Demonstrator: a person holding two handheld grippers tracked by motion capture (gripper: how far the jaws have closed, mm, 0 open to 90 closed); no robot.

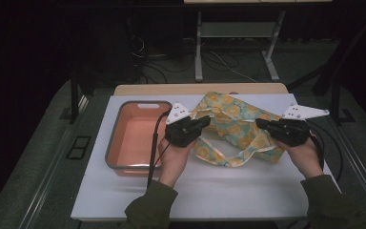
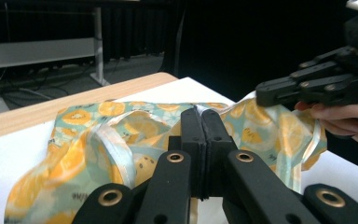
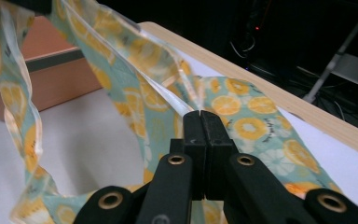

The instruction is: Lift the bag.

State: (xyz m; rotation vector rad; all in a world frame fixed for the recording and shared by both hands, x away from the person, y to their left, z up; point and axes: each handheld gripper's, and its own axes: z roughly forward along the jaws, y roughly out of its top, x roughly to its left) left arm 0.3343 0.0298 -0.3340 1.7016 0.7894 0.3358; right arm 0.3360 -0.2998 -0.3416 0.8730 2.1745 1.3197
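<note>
White table top (image 1: 209,195) with a wooden far edge, dark room behind. Orange-print cloth bag (image 1: 233,126) right of the orange tub (image 1: 138,138), partly lifted. Left gripper (image 1: 205,121) and right gripper (image 1: 259,124) each pinch its edge, jaws pressed together. Near strip bare.

My left gripper (image 1: 205,122) and my right gripper (image 1: 261,123) face each other above the white board (image 1: 195,191), with the bag (image 1: 236,126) between them, each closed on an edge of its cloth. Part of the bag rests on the board, and its strap (image 1: 221,160) loops toward me. The tub (image 1: 136,136) sits on the board left of the bag, beside my left hand (image 1: 174,160). Behind the board lies the table edge (image 1: 200,88).
</note>
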